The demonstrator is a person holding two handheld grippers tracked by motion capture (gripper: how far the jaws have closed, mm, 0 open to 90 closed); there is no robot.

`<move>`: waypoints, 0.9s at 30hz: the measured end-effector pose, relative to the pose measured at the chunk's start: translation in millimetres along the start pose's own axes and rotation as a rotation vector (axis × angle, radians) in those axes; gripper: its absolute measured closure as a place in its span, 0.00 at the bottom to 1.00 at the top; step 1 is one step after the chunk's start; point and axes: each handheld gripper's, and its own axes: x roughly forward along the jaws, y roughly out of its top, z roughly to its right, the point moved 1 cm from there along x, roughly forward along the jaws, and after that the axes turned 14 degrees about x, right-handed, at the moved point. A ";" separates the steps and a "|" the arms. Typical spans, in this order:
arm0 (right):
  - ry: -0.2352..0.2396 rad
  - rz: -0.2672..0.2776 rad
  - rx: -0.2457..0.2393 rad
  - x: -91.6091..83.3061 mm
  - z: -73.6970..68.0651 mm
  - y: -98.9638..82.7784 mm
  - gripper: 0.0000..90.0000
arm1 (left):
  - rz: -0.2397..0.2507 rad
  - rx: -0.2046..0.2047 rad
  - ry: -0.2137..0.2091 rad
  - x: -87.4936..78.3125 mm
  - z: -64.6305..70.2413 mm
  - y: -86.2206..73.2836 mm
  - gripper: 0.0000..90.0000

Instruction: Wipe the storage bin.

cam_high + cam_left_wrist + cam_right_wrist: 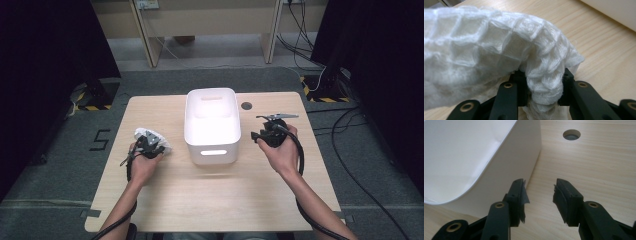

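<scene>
A white waffle-weave cloth point(151, 135) point(486, 50) lies bunched on the left part of the wooden table point(210, 200). My left gripper point(148, 145) point(544, 85) is low over it, and a fold of the cloth is squeezed between its black jaws. A white plastic bin point(212, 145) point(474, 150) with a handle slot stands at the table's middle. My right gripper point(267, 127) point(540, 192) is just right of the bin's wall, near the tabletop, open with nothing between its jaws.
A round cable hole point(246, 105) point(571, 134) sits in the table behind the bin's right corner. Cables trail from both grippers along the forearms. Beyond the table are grey floor, dark curtains at both sides and wooden furniture legs.
</scene>
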 end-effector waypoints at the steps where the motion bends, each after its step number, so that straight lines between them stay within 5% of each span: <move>1: 0.001 0.001 0.000 0.0 -0.1 0.1 0.66 | 0.001 -0.002 0.001 0.6 -0.6 0.3 0.75; 15: 0.001 -0.015 0.006 0.9 -0.6 -0.9 0.65 | 0.024 -0.042 -0.031 3.4 -1.4 -3.2 0.41; 27: 0.010 -0.013 0.008 -2.4 -1.9 -0.4 0.64 | 0.053 -0.014 -0.036 -25.8 2.0 -4.8 0.32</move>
